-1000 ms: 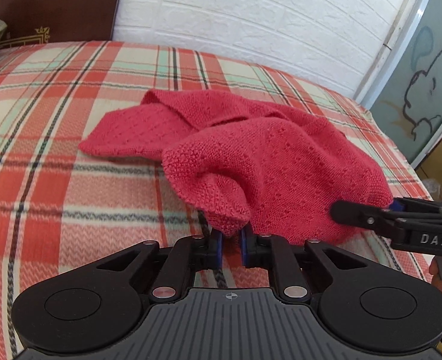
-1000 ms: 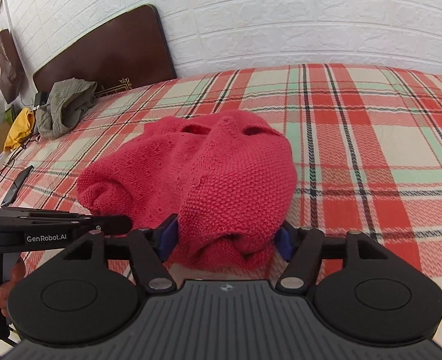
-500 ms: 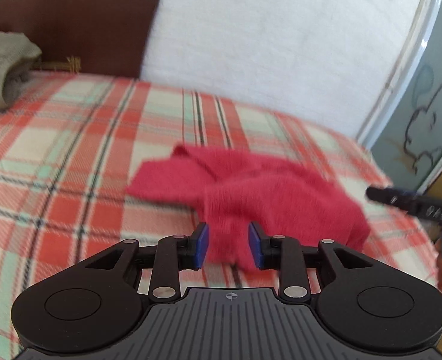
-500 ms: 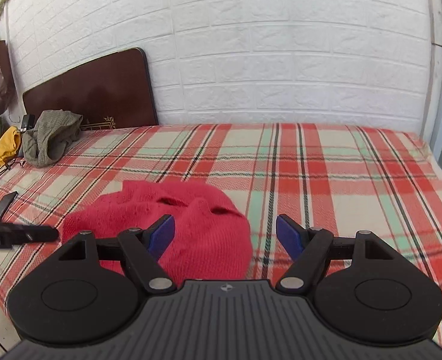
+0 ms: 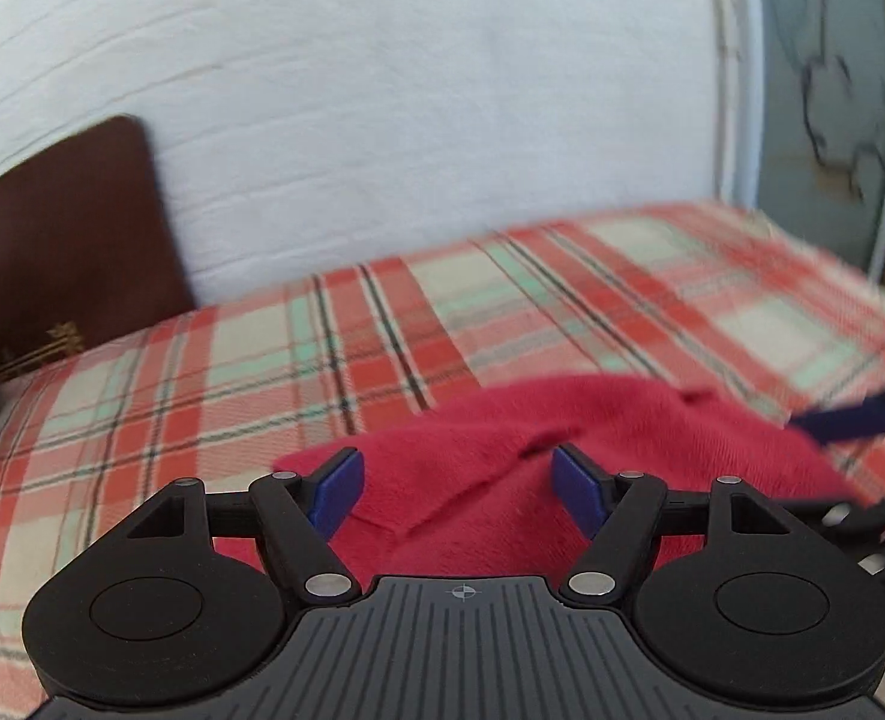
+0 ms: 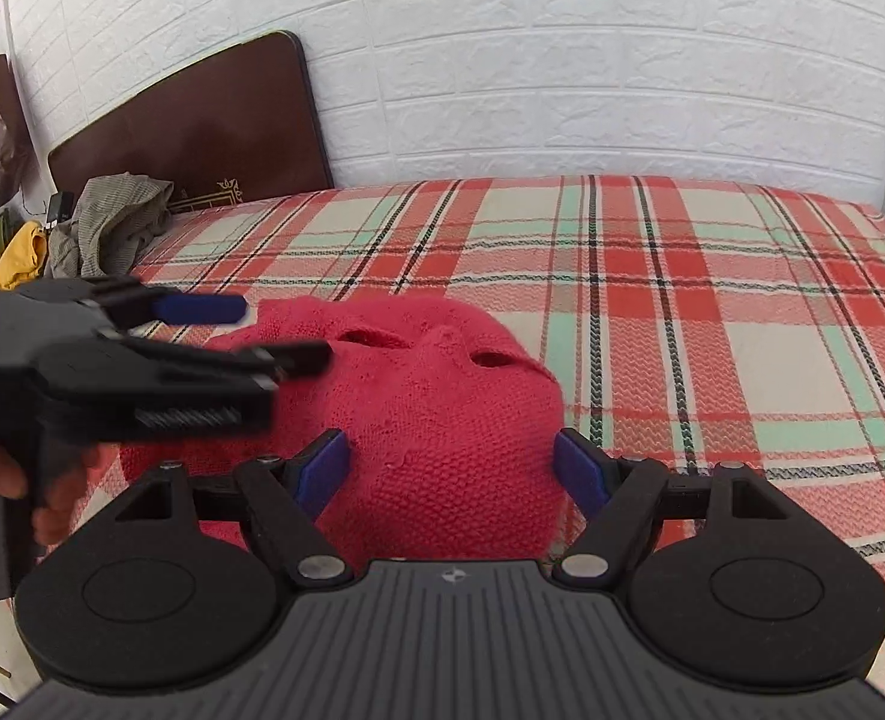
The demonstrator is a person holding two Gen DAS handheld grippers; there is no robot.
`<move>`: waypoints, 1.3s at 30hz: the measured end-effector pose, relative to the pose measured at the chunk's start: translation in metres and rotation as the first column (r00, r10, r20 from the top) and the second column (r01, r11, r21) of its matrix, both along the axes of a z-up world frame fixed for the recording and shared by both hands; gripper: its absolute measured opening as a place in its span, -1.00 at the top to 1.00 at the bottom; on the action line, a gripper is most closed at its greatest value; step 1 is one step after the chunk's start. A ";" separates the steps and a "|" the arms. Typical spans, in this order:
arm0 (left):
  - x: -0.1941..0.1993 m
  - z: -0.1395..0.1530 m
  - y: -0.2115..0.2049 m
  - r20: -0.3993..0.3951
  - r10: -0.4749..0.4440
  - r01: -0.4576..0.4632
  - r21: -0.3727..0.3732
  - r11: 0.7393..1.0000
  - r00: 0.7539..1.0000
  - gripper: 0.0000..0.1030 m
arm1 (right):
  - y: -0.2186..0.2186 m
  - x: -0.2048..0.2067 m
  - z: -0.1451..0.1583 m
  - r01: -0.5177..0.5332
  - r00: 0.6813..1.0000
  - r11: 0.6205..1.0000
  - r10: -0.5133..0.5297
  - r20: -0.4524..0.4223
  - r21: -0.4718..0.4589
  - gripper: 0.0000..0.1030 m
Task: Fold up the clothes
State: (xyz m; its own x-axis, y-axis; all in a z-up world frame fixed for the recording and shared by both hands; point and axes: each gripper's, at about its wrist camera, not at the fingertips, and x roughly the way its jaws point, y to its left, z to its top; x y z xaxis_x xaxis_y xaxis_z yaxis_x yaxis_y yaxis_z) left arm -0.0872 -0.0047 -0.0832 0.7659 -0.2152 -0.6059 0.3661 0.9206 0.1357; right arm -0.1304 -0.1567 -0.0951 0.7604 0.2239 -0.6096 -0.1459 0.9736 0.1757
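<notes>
Red knit garment (image 6: 442, 396) lies bunched on the plaid bed (image 6: 712, 300), at twelve o'clock from the right hand-held gripper (image 6: 451, 471), jaws wide, empty; left hand-held gripper (image 5: 457, 486) is opening, gripping nothing.

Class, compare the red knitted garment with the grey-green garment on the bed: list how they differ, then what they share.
The red knitted garment is bright red; the grey-green garment is dull. The red one lies bundled near the front, before the open right gripper; the grey-green one sits far back by the brown board. Both rest crumpled on the plaid bedcover.
</notes>
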 end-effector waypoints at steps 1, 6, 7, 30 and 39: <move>0.003 -0.006 -0.001 -0.009 0.004 -0.004 0.007 1.000 1.000 -0.57 | 0.000 0.001 0.000 0.000 1.000 1.000 -0.001 -0.003 -0.001 -0.53; 0.013 -0.006 0.011 -0.030 0.050 -0.053 -0.087 0.995 0.998 -0.57 | -0.001 0.003 -0.002 0.001 1.000 1.000 -0.002 -0.013 -0.006 -0.53; 0.013 -0.002 0.013 -0.023 0.053 -0.055 -0.110 0.992 0.998 -0.57 | -0.001 0.003 -0.001 0.003 1.000 1.000 -0.003 -0.009 -0.006 -0.53; 0.015 0.024 0.057 -0.035 0.030 -0.041 -0.368 0.929 0.999 0.86 | 0.008 0.027 0.021 -0.005 0.999 0.999 0.008 0.044 -0.051 -0.53; -0.020 0.032 0.080 -0.011 0.059 -0.057 -0.439 0.897 0.998 0.86 | 0.022 0.040 0.028 -0.070 0.995 0.993 0.077 0.067 -0.098 -0.46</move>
